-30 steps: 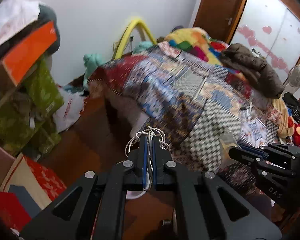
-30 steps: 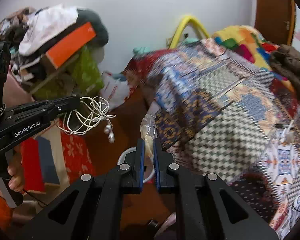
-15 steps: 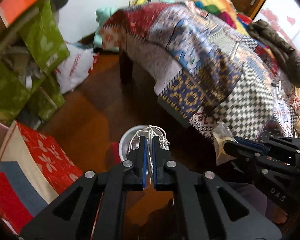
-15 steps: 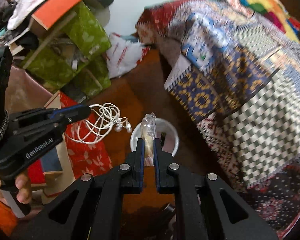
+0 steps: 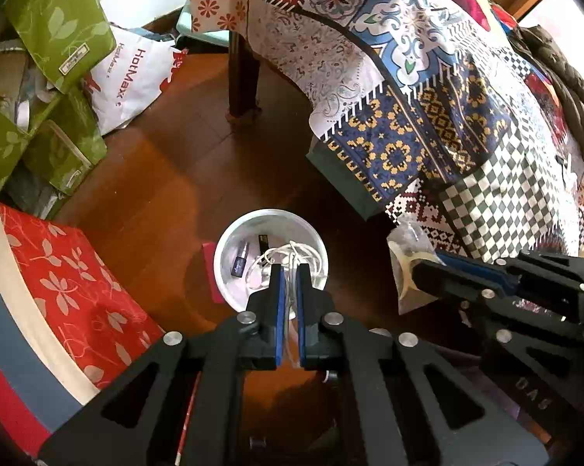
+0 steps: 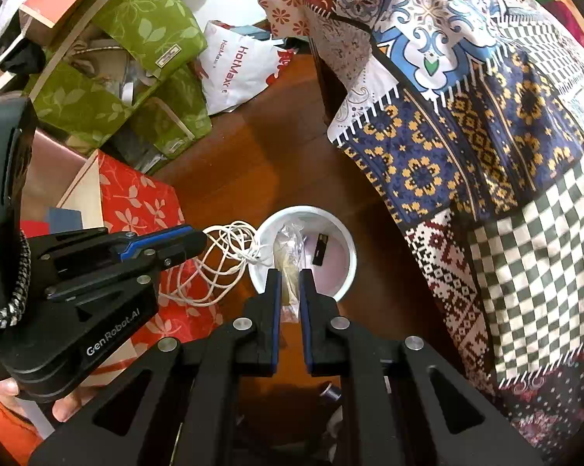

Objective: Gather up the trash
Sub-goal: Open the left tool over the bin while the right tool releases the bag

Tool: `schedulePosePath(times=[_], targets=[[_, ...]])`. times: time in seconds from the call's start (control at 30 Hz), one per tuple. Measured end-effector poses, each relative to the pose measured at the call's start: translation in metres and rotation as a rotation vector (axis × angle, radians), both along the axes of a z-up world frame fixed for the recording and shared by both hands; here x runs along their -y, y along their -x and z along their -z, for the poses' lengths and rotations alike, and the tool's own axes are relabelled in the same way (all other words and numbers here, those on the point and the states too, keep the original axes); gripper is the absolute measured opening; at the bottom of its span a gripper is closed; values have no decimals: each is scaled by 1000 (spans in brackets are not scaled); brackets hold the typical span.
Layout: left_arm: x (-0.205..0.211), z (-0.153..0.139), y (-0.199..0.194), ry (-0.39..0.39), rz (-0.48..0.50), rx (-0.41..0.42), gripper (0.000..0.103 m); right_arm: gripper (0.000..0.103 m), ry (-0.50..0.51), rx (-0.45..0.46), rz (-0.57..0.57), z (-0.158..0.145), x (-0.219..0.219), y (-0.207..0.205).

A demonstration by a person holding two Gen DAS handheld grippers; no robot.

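Observation:
A small round white bin point(image 5: 229, 244) point(image 6: 346, 248) stands on the wooden floor below both grippers, with a small tube point(image 5: 240, 258) and a flat black piece point(image 6: 320, 248) inside. My left gripper point(image 5: 288, 272) is shut on a tangle of white earphone cable point(image 5: 288, 252) point(image 6: 218, 268), which hangs over the bin's mouth. My right gripper point(image 6: 290, 275) is shut on a crumpled clear plastic bag point(image 6: 290, 248) point(image 5: 408, 256) that dangles above the bin. Each gripper also appears in the other's view, the left gripper point(image 6: 202, 239) and the right gripper point(image 5: 416, 268).
A bed with a patchwork quilt point(image 5: 427, 89) overhangs the bin on the right, its wooden leg point(image 5: 243, 73) behind. Green leaf-print bags point(image 5: 54, 19), a white shopping bag point(image 5: 132, 77) and a red floral box point(image 5: 70, 283) crowd the left. A person's fingers point(image 6: 64, 407) hold the left gripper.
Both grippers have sunk and tipped downward toward the floor, each with its load. The white bin, earlier small and partly hidden, now lies right beneath the fingertips.

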State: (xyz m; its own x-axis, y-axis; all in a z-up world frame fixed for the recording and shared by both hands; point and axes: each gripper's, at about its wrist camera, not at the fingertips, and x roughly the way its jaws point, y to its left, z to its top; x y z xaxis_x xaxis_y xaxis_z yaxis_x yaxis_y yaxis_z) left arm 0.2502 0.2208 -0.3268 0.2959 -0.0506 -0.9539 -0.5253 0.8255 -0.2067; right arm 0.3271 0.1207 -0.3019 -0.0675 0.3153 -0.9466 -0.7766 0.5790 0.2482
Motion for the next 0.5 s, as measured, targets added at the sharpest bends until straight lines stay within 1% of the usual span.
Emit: schedulePosePath(times=[0.1,0.17,0.23,0.37,0.5], targets=[[-6,2,-2,11,-19,-5,5,13,7,-9,-7,6,-4,-5],[-9,2,-1,15,-27,-4,14,23,20,-29,-8,10,-5,-7],[-10,0,1,2,-27,-2,17,30,26,-28,-9,13,-6,-8],[-8,-3,8,-27,-21,-8,19,30,28,-20,-11,12,-4,-8],[-9,-11,17,-38,-35,8,22,30,16,-2,-6,3,3,-7]])
